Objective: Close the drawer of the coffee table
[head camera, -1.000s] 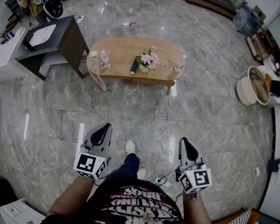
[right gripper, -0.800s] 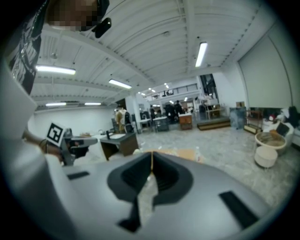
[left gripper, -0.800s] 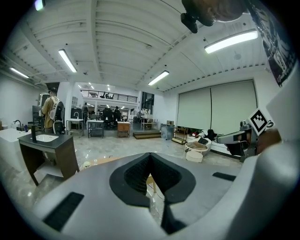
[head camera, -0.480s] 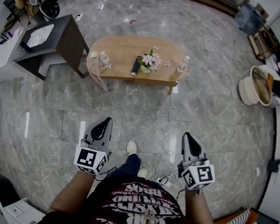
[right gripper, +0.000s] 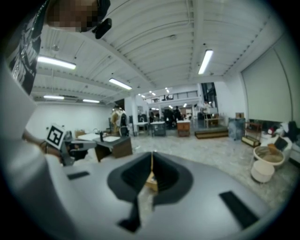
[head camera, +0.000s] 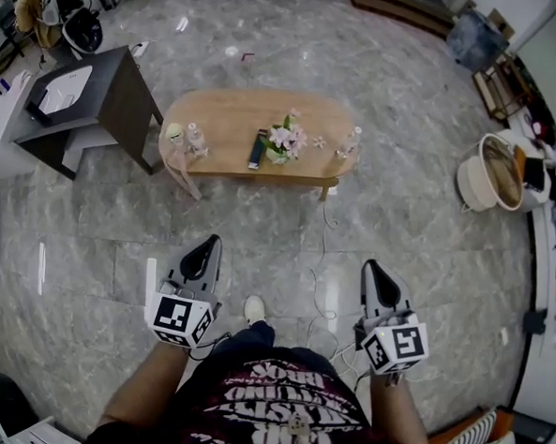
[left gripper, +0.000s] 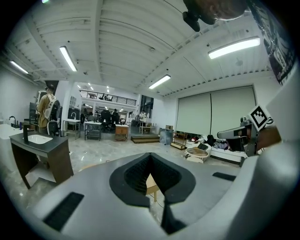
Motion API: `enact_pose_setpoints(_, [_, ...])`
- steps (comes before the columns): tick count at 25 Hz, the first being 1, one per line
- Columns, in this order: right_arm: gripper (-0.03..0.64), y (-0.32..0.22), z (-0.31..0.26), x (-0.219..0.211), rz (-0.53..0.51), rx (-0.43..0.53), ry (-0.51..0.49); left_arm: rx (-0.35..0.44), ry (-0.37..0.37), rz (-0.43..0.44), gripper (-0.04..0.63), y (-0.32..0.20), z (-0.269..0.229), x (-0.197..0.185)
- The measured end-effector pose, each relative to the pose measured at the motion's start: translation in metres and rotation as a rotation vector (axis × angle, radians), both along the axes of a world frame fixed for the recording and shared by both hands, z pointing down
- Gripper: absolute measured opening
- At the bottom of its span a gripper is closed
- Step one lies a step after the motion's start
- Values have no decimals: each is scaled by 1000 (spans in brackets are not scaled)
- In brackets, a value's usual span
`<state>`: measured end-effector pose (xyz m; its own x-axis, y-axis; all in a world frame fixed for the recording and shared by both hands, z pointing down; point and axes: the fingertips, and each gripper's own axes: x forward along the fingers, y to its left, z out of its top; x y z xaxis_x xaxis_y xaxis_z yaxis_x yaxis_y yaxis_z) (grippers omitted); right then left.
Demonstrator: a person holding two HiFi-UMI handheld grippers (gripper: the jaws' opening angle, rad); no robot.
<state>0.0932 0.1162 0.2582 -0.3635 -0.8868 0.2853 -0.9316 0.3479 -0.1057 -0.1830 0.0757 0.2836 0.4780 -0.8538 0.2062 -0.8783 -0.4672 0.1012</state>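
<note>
Well short of the coffee table (head camera: 228,110), left tongs (head camera: 207,248) and right tongs (head camera: 370,269) are both closed, empty; the shirt (head camera: 286,405) lettering is illegible.

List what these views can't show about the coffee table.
- Drawer: head view looks down on the coffee table; its top hides the front, so open or closed is unclear.
- Dark oblong item on the top: too small to identify.
- Both gripper views: the shut jaws block all but a sliver of the table.
</note>
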Motion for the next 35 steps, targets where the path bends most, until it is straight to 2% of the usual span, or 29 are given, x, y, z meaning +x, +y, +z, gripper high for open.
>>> enact_pose_setpoints(5, [35, -11, -17, -7, 29, 37, 19, 16, 10, 24, 23, -18, -3, -7])
enact_pose_setpoints(21, [35, -30, -25, -38, -38, 38, 40, -6, 26, -44, 25, -23, 9, -54])
enact_pose_setpoints(35, [35, -41, -11, -31, -11, 19, 9, -32, 17, -48, 23, -35, 21, -53])
